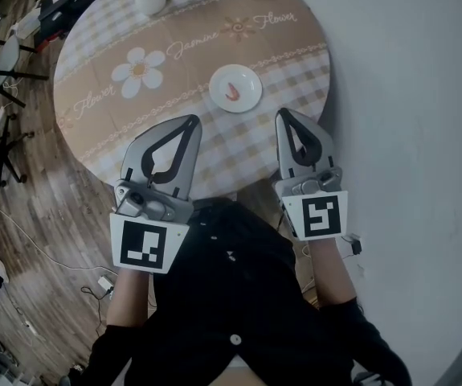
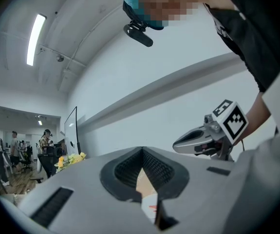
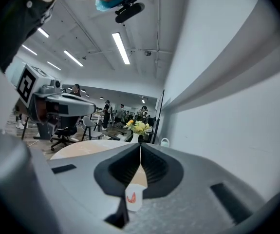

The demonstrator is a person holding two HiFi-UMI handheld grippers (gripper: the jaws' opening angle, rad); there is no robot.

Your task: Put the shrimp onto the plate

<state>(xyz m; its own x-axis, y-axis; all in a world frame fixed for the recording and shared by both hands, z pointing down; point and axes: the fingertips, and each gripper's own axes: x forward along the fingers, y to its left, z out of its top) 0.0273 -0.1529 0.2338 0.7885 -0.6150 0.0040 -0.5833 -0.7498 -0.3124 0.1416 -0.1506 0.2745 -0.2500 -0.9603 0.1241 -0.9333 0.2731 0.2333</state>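
Lying on plate [image 1: 249, 79], shrimp [image 1: 231, 92], floral table [image 1: 94, 71], wooden floor [image 1: 42, 215], left tongs [image 1: 193, 121] and right tongs [image 1: 284, 116] closed.

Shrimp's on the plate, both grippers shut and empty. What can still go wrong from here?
1. The left gripper and right gripper both point toward the plate; a careless forward swing might knock it and tip the shrimp off.
2. A cable and plug strip lie on the floor at the person's left: a possible trip hazard when stepping away.
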